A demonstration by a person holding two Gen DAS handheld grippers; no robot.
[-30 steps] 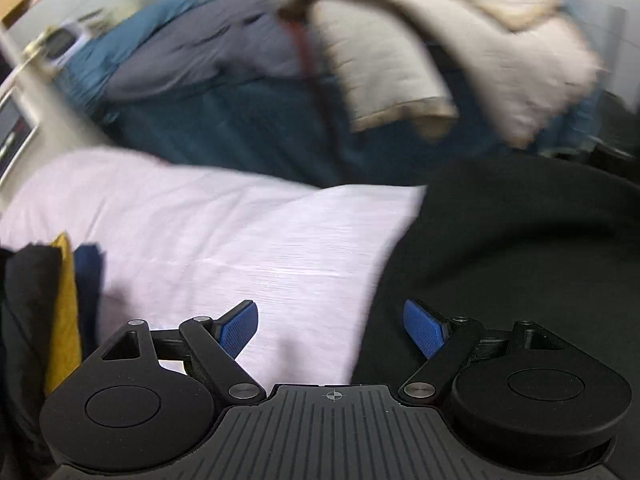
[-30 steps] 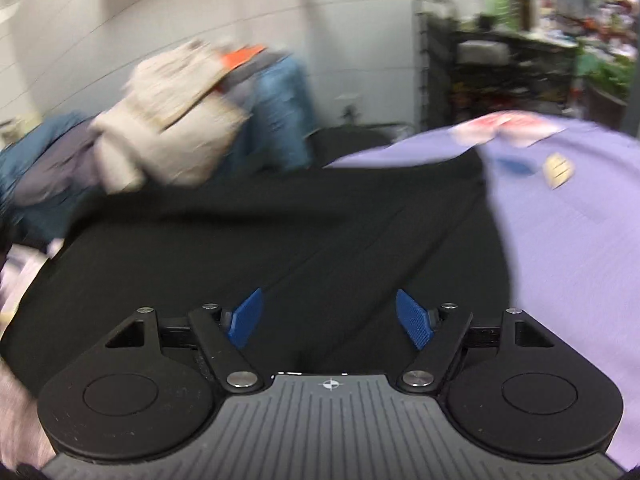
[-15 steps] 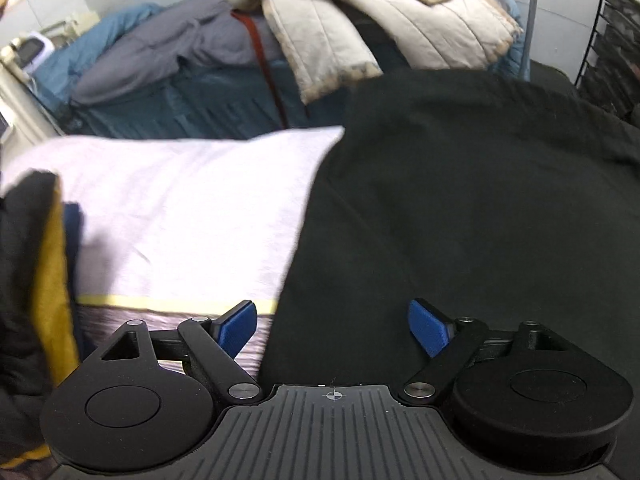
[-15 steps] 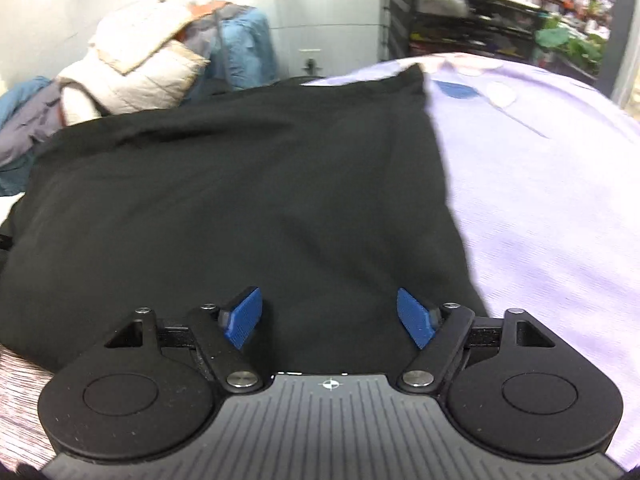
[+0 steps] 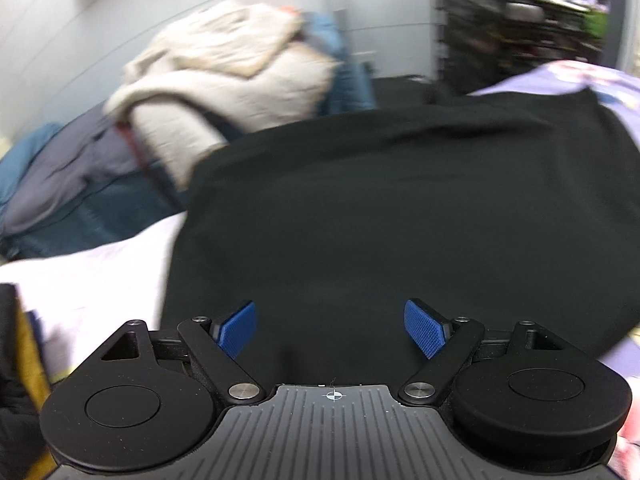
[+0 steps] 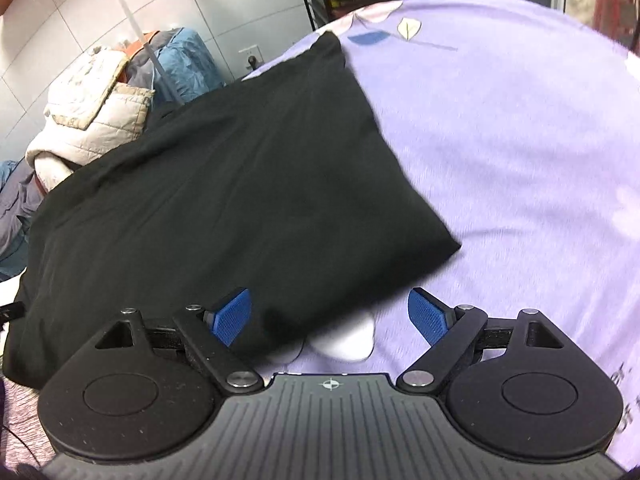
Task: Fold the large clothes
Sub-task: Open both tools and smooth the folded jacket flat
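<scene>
A large black garment [image 5: 380,208] lies spread flat on a lilac bedsheet [image 6: 520,140]; it also shows in the right wrist view [image 6: 224,200], with its near right corner just ahead of the right fingers. My left gripper [image 5: 332,330] is open and empty, low over the garment's near edge. My right gripper [image 6: 330,316] is open and empty over the garment's near right corner, where black cloth meets sheet.
A pile of cream, grey and blue jackets [image 5: 224,72] lies beyond the garment at the far left, also in the right wrist view [image 6: 92,112]. A black wire shelf rack [image 5: 500,28] stands at the back right. Dark and yellow folded clothes [image 5: 20,360] sit at my left.
Both grippers have swung to the right. The left view now sits over the black garment instead of the pale sheet. The right view now reaches the garment's right corner. Both stay open.
</scene>
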